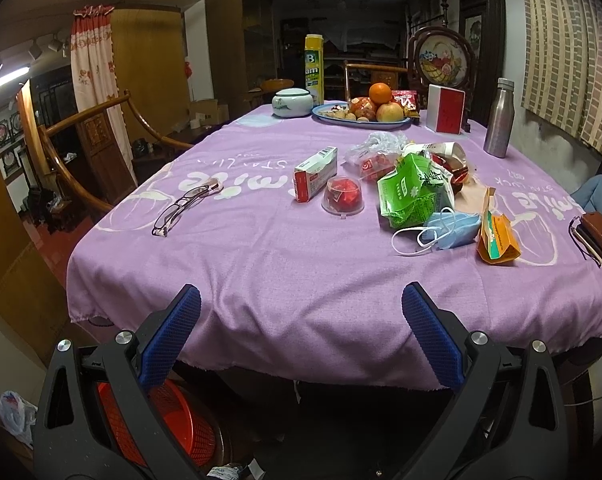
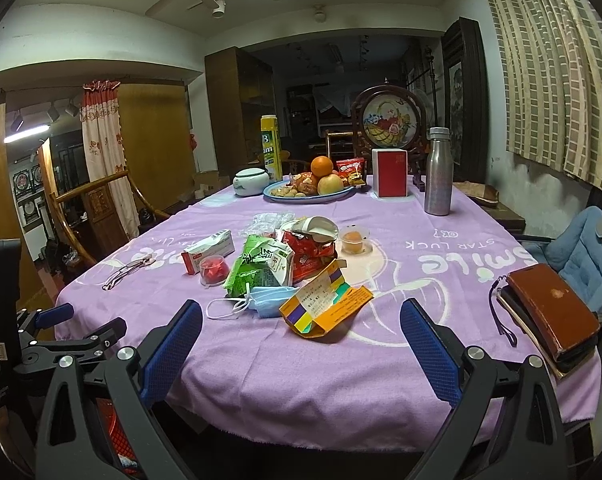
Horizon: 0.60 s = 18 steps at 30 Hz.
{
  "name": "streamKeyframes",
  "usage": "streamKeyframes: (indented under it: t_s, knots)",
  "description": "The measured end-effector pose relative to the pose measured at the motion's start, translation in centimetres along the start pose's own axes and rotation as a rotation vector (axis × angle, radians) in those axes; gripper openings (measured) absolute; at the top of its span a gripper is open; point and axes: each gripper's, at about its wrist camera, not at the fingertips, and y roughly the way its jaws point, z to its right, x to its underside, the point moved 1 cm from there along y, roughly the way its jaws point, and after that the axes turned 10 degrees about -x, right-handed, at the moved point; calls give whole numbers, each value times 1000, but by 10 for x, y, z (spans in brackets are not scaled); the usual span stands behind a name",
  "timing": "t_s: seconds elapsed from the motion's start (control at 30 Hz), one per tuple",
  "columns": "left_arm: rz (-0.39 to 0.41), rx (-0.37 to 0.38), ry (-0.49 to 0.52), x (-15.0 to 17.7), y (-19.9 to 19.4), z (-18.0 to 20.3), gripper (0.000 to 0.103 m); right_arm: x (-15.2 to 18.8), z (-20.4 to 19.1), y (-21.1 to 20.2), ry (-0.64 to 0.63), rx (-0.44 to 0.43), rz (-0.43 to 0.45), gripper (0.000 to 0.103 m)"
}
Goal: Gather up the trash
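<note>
A heap of trash lies mid-table on the purple cloth (image 1: 261, 264): a crumpled green carton (image 1: 413, 192) (image 2: 261, 268), a blue face mask (image 1: 449, 230) (image 2: 269, 300), a torn orange box (image 1: 495, 236) (image 2: 325, 308), red wrappers (image 2: 313, 252), a clear plastic bag (image 1: 375, 146) and a red jelly cup (image 1: 343, 196) (image 2: 213, 270). A red-and-white box (image 1: 315, 174) (image 2: 209, 250) lies to the left of the heap. My left gripper (image 1: 301, 312) is open at the table's near edge, holding nothing. My right gripper (image 2: 301, 324) is open too, just short of the orange box.
Glasses (image 1: 185, 204) lie at the left. At the far end stand a fruit plate (image 1: 365, 122), a ceramic jar (image 1: 293, 102), a yellow can (image 1: 313, 68), a red-white box (image 1: 445, 108) and a steel bottle (image 1: 499, 118). A brown wallet (image 2: 549, 312) sits at the right edge. A red basket (image 1: 173, 424) stands under the table.
</note>
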Motion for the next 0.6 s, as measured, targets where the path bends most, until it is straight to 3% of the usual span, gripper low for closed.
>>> streamKeyframes:
  t_s: [0.6]
  knots:
    - [-12,3,0,1,5,1,97,-2,3,0,11,-1,0,97]
